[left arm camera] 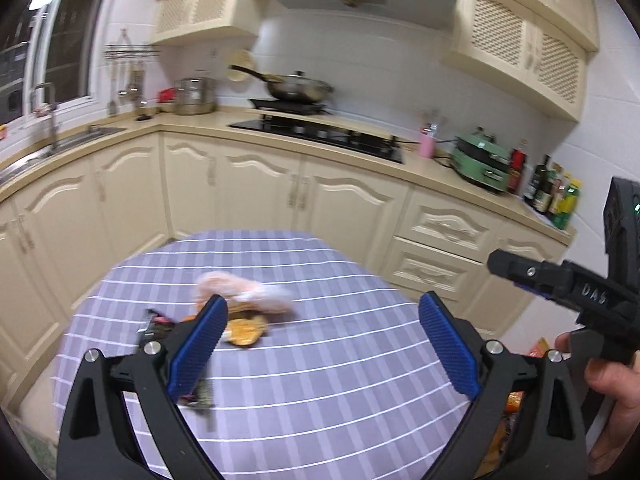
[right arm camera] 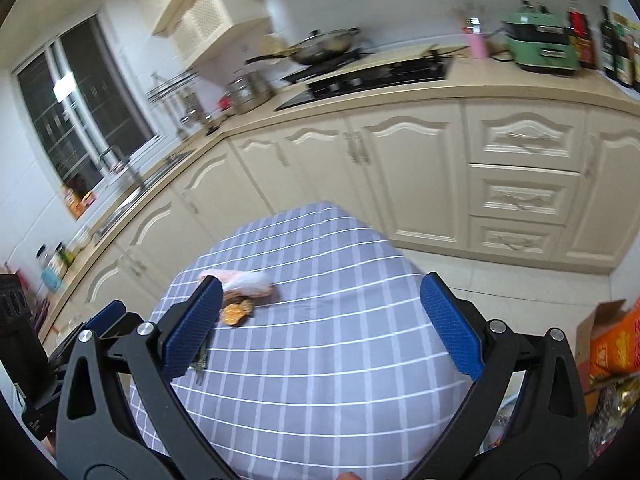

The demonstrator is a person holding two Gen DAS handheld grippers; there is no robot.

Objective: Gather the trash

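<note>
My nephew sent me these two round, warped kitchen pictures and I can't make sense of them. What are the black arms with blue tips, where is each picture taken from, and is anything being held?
No robot here: a person carries two hand-held grabbing tools, each with a wide-angle camera looking along its two blue-padded fingers. One picture comes from the left tool, the other from the right tool; a hand shows on the right one. Both are open and hold nothing. Below is a table in a checked cloth. On it lie a pinkish crumpled bag, an orange wrapper and a dark wrapper, blurred.
</note>
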